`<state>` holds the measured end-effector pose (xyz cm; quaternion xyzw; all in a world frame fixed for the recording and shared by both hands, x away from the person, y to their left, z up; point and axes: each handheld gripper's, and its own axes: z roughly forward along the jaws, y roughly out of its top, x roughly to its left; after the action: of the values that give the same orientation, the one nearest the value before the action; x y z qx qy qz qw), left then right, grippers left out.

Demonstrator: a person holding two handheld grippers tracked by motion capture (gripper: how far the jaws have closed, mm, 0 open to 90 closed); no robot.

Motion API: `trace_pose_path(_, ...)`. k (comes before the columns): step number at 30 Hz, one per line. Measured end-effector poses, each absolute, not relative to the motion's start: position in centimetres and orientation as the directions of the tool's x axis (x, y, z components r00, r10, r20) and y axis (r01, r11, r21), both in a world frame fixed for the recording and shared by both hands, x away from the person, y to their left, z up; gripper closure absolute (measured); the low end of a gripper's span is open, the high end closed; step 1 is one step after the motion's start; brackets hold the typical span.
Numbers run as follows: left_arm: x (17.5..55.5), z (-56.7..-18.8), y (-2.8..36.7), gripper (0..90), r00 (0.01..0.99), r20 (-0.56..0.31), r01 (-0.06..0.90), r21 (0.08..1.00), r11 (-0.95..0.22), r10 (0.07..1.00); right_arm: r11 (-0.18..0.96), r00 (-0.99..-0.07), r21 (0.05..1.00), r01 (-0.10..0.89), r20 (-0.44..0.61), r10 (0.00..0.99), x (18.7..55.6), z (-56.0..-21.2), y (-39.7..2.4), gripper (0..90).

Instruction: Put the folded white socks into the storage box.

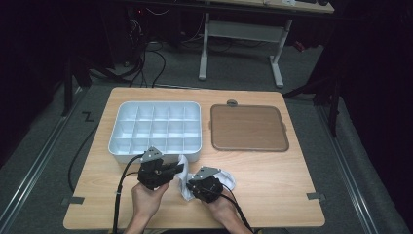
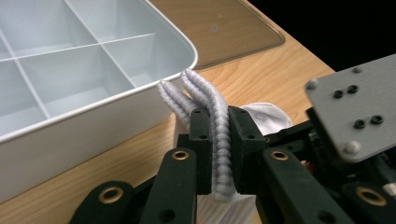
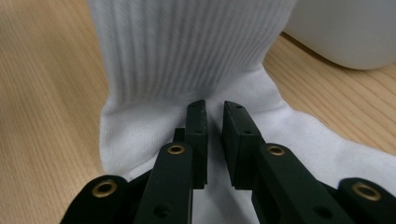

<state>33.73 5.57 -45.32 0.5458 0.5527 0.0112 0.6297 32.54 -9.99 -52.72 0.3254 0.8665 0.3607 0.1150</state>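
So the person's working a white sock [image 1: 184, 181] at the near edge of the table [image 1: 272, 180], w/ a pair of tongs in each hand. The sock's soft knit cotton: the leg part is showing long vertical ribs in the right gripper view [image 3: 187, 51], smoother fine weave below that, and the cuff [image 2: 212, 121] is bunching up into chunky ridged folds, almost like corrugated tubing. It's lying just in front of the divider box, partly lifted off the wood.

Left tongs [image 2: 219, 140] are clamping down on that folded cuff, the ribbed edge is sitting squeezed btwn the two flat black pads and poking out above them. Right tongs [image 3: 214, 126] are sitting nearly together w/ just a thin slit btwn them, pressing into the smooth part of the sock; looks like they're pinching a bit of fabric, but I can't tell for sure. Both tongs are matte black plastic w/ brass-coloured rivets, and a grey three-cornered plate [image 2: 355, 107] is riding on top of the right one.

Containers: the white plastic organiser tray [image 1: 156, 127] has rounded corners and thin walls splitting it into a grid of small rectangular compartments, nothing in any of them afaict. Beside it on the right, a flat brownish translucent lid [image 1: 248, 127], rounded rectangle w/ a raised rim, is lying on the light wood-grain table.
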Motion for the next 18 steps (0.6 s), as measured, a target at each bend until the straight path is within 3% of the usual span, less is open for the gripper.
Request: trace_pose_path(18, 33.5, -45.8, 5.2, 81.0, 0.400, -0.648, 0.595, 0.721, 0.354, 0.648, 0.535, -0.776, 0.705, 0.466, 0.035, 0.630, 32.1, -52.5, -8.6, 75.2)
